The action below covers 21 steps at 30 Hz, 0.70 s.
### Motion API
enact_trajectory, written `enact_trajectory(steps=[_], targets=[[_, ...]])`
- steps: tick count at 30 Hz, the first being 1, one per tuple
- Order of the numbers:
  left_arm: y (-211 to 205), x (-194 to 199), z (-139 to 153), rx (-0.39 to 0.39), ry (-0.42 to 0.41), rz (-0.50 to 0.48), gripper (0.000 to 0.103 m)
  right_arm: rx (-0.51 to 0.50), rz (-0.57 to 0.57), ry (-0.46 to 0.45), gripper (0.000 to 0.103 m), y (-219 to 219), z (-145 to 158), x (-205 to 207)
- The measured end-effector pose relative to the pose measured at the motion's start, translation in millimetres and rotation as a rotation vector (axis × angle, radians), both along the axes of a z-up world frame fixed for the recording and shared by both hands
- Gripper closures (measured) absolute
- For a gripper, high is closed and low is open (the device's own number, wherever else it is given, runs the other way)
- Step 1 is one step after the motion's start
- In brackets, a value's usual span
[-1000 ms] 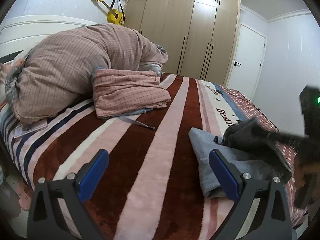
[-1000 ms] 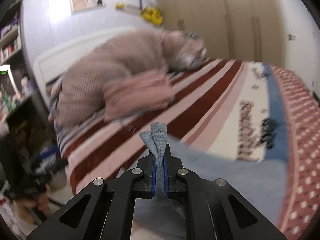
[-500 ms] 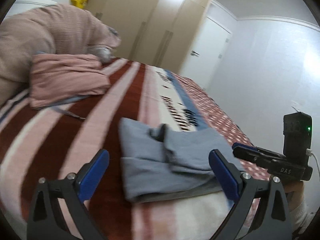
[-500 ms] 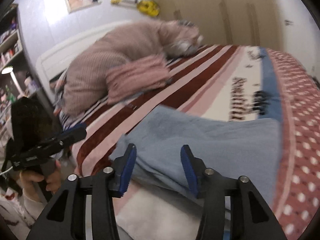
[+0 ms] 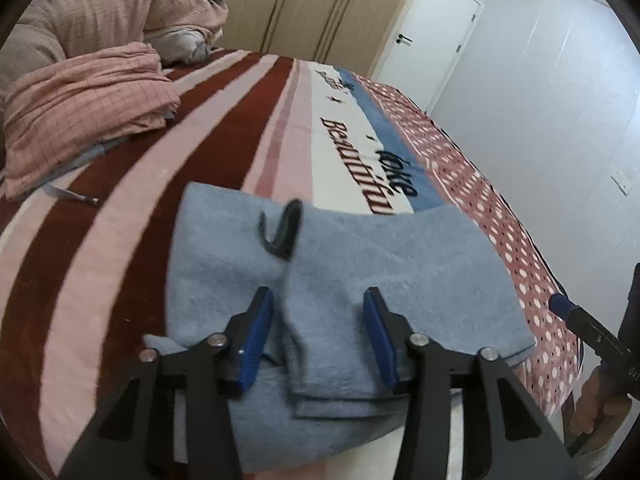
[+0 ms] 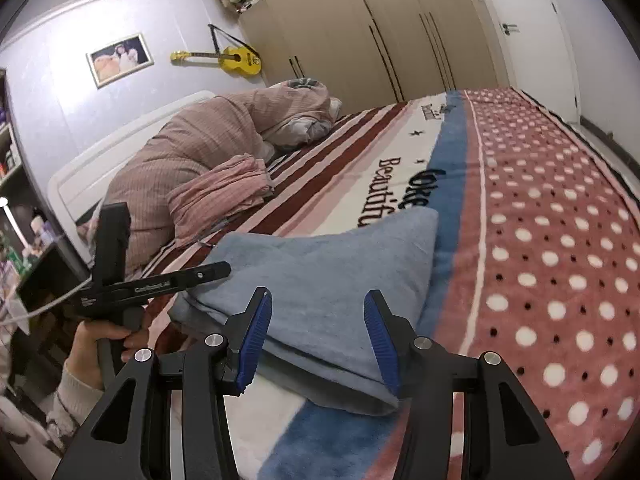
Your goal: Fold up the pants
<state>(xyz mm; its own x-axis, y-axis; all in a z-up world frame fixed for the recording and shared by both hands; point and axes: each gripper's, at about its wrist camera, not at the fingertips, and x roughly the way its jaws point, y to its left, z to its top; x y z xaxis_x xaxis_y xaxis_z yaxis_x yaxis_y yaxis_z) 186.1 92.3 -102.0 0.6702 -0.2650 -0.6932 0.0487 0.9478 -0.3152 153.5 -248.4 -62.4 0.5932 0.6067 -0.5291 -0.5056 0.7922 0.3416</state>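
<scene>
The grey-blue pants (image 5: 360,280) lie folded in layers on the striped bed blanket near its front edge; they also show in the right wrist view (image 6: 320,276). A dark drawstring loop (image 5: 282,228) sticks up from the fold. My left gripper (image 5: 318,340) is open, its blue pads on either side of the pants' near fold, low over the cloth. My right gripper (image 6: 318,336) is open over the pants' near right part, holding nothing. The left gripper also shows in the right wrist view (image 6: 208,270), at the pants' left edge.
A folded pink checked quilt (image 5: 80,108) and a heaped duvet (image 6: 208,140) lie at the head of the bed. Wardrobes (image 6: 360,32) and a white door (image 5: 424,32) stand beyond. The bed's dotted right side (image 6: 560,240) drops to the floor.
My right gripper let go of the pants' end, which it held up a second ago, and opened. The pants now lie folded over. My left gripper moved in over them and narrowed its opening.
</scene>
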Motion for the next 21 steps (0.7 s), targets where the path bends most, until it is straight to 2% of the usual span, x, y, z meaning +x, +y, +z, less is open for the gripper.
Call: enact_trajectory(steps=[3, 5, 6, 10, 16, 19, 21], targets=[[-12, 3, -2, 0.025, 0.017, -0.032, 0.076, 0.033, -0.009, 0.015, 0.059, -9, -8, 4], [-18, 7, -4, 0.023, 0.032, -0.055, 0.087, 0.054, -0.012, 0.026, 0.059, -13, -11, 6], [-21, 9, -5, 0.014, 0.042, -0.066, 0.096, 0.061, -0.014, 0.028, 0.059, -15, -12, 7], [-32, 8, 4, 0.062, -0.008, -0.058, 0.098, 0.076, -0.019, 0.026, 0.059, -19, -12, 7], [-19, -5, 45, 0.115, -0.151, -0.004, 0.098, 0.075, -0.028, 0.019, 0.059, -21, -6, 7], [-1, -9, 55, 0.116, -0.174, 0.030, 0.098, 0.080, -0.022, 0.013, 0.059, -19, -1, 6], [12, -12, 53, 0.153, -0.171, 0.071, 0.098, 0.077, -0.010, 0.010, 0.059, -13, 2, 6]])
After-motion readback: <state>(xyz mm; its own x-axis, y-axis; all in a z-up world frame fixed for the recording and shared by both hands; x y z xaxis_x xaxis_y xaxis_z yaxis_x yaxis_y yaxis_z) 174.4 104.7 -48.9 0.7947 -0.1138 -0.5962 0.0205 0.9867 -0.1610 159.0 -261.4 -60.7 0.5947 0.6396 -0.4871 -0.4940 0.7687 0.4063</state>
